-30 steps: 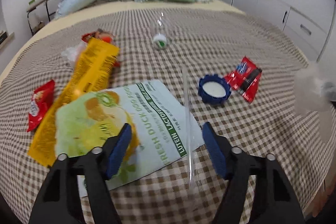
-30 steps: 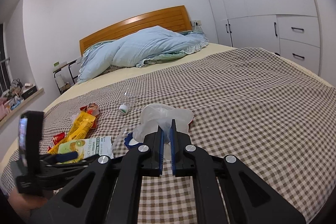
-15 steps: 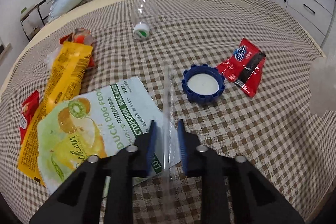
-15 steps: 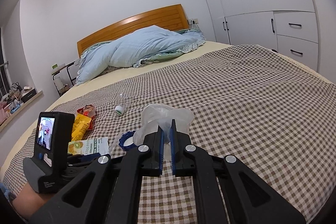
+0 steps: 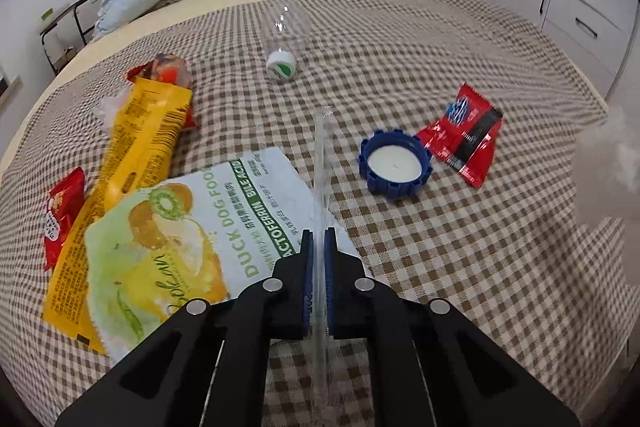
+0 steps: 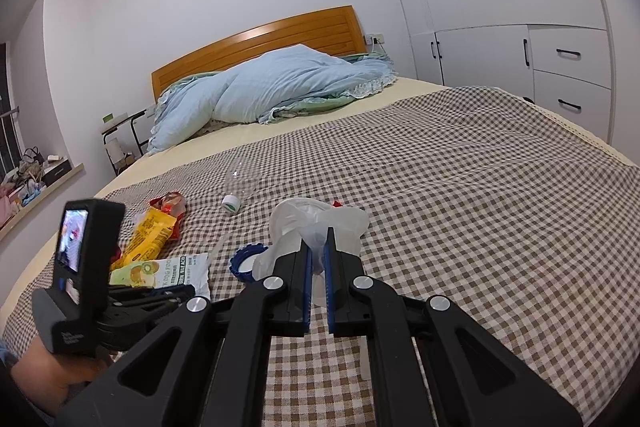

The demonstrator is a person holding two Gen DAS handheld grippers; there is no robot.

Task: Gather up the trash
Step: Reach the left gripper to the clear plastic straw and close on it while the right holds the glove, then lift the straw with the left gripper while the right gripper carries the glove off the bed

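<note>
Straw pinched, bag held ready

Left wrist: left gripper [image 5: 319,255] is clamped on the clear straw [image 5: 322,163], which juts ahead; lift it straight, avoiding the dog-food pouch [image 5: 188,235] leftward.
Right wrist: right gripper [image 6: 318,253] pinches the white bag [image 6: 316,223].

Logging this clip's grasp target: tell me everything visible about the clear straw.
The clear straw is a thin, straight, transparent plastic tube. It runs lengthwise away from the camera, its far end over the checkered bedspread, its middle crossing the dog food bag's right edge. The left gripper is shut on it, blue-padded fingers pressing either side; its near end extends back between them.
</note>
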